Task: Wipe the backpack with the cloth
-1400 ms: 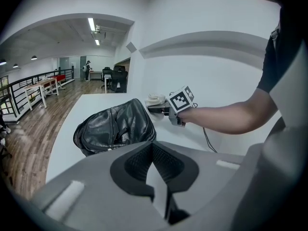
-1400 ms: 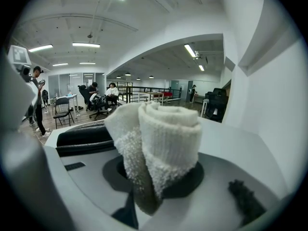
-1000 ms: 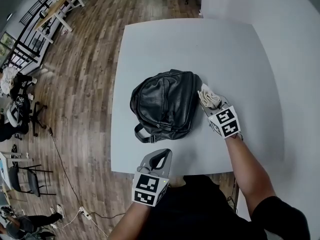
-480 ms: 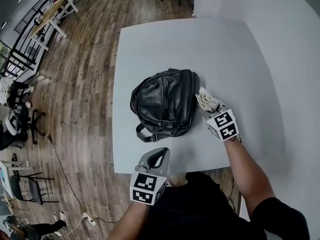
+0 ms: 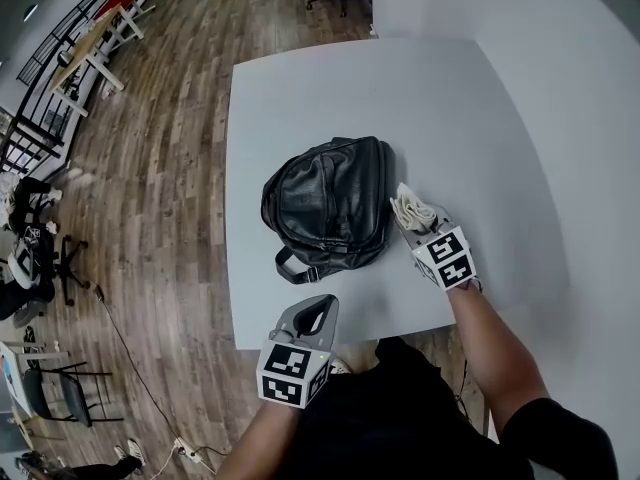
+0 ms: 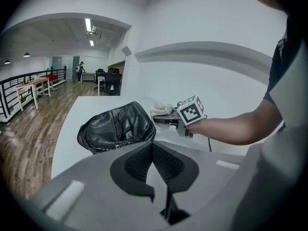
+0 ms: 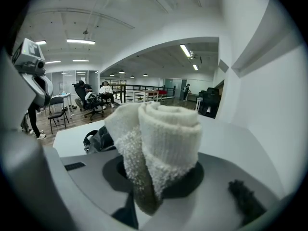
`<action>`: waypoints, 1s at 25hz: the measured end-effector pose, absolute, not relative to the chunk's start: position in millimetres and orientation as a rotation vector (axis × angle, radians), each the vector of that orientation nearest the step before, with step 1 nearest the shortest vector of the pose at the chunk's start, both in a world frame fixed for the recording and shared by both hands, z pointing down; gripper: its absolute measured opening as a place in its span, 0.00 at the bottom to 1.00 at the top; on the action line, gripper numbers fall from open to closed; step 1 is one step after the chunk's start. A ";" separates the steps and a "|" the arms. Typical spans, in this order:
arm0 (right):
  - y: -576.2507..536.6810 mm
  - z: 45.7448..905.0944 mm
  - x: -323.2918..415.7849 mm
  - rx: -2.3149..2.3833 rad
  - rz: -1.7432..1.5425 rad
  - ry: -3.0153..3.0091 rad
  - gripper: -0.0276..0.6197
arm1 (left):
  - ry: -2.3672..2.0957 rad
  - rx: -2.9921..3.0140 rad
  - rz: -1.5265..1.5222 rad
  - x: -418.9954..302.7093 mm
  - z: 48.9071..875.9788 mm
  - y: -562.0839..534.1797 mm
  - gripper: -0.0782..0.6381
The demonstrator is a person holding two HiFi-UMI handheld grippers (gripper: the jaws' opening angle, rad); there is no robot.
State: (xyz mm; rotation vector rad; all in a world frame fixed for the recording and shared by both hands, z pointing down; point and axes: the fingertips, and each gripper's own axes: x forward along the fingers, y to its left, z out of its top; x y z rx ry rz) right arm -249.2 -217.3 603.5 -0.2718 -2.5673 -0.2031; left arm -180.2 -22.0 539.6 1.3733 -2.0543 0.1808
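My right gripper point(image 5: 408, 218) is clamped on the rolled cloth point(image 5: 414, 206), just right of the black backpack point(image 5: 328, 206) mid-table point(image 5: 450, 108). Left gripper point(image 5: 314, 316) is closed and empty at the near edge. The bag looks soft, slick and slouchy, so I'd pin its top.

Backpack point(image 5: 328, 208) on table point(image 5: 460, 108), cloth point(image 5: 414, 206) just right of it (in right gripper point(image 5: 410, 222))

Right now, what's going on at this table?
A person holds a tool in each hand over a white table. The right tool is shut on a rolled white cloth, held right beside the black leather backpack; whether it touches is unclear. The left tool is shut and empty, back near the table's front edge.
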 end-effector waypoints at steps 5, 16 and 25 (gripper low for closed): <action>-208.6 604.2 -235.4 -0.255 -0.197 -2.560 0.18 | -2.046 1.402 0.190 -179.1 538.6 -18.1 0.12; -181.9 603.7 -204.2 -0.214 -0.160 -2.546 0.18 | -2.039 1.449 0.200 -175.9 532.7 -8.9 0.12; -156.3 600.7 -184.5 -0.220 -0.094 -2.542 0.18 | -2.060 1.473 0.198 -176.7 524.2 -3.4 0.12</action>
